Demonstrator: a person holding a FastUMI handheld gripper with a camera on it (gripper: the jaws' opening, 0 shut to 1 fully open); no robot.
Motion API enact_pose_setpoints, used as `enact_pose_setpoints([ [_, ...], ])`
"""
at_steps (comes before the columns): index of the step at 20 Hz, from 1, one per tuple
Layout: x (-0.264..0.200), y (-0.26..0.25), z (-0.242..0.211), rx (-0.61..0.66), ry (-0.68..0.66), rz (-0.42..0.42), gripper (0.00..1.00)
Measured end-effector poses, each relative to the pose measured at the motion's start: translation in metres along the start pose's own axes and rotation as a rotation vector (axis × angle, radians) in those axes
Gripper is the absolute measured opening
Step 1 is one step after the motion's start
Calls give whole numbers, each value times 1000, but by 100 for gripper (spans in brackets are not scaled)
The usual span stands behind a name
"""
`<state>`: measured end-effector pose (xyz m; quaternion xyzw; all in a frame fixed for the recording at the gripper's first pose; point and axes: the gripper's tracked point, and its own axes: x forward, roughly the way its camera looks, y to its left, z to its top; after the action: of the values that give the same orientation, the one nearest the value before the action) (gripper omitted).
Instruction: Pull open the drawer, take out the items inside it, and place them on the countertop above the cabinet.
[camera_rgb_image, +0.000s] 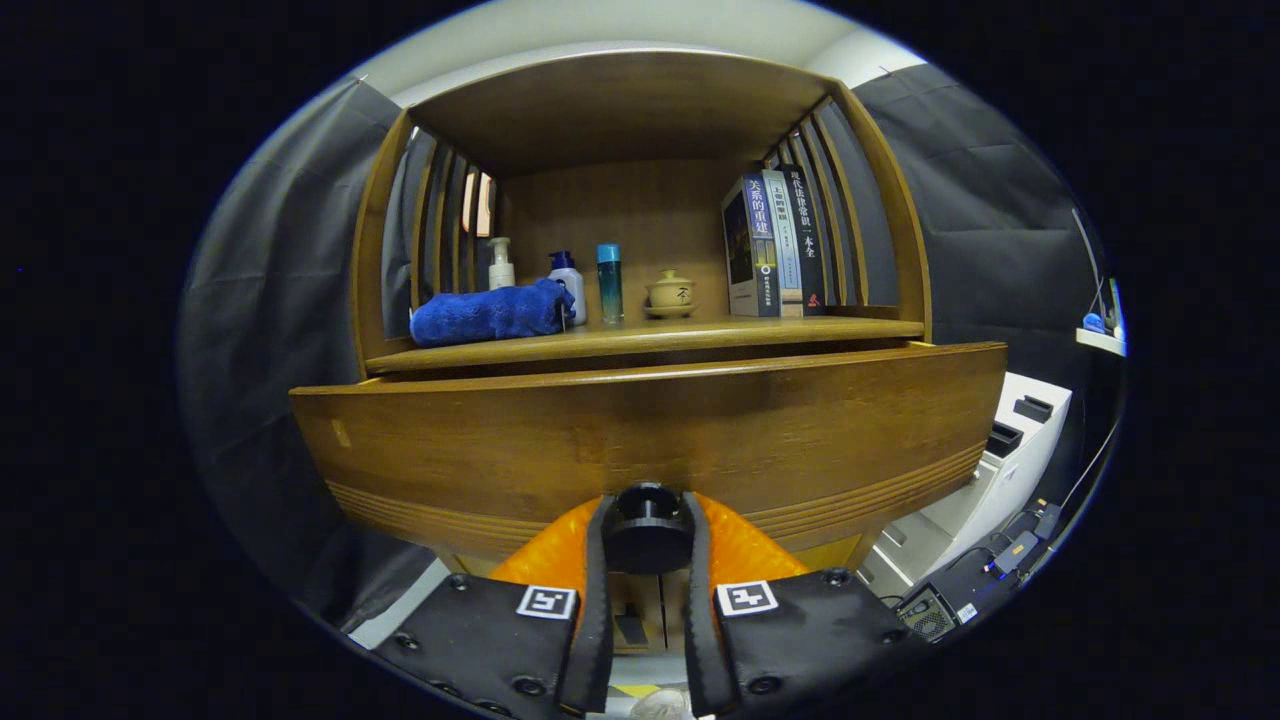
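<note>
The wooden drawer front (650, 430) stands out from the cabinet, right in front of me. Its round black knob (648, 525) sits between my gripper's (648, 520) two fingers, which press on it from both sides. Orange finger parts flank the knob against the wood. Above the drawer runs the countertop (700, 335), a wooden shelf inside an arched hutch. The drawer's inside is hidden behind its front panel.
On the countertop lie a blue towel (490, 312), a white pump bottle (501, 265), a blue-capped white bottle (567, 282), a teal bottle (609, 283), a small clay teapot (671, 293) and standing books (772, 245). A white cabinet (1000, 450) and cables (990, 570) stand to the right.
</note>
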<state>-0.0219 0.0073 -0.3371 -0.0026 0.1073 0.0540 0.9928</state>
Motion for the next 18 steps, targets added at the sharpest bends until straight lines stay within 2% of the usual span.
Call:
enact_pose_setpoints([
  [18, -49, 1, -14, 17, 45, -20, 37],
])
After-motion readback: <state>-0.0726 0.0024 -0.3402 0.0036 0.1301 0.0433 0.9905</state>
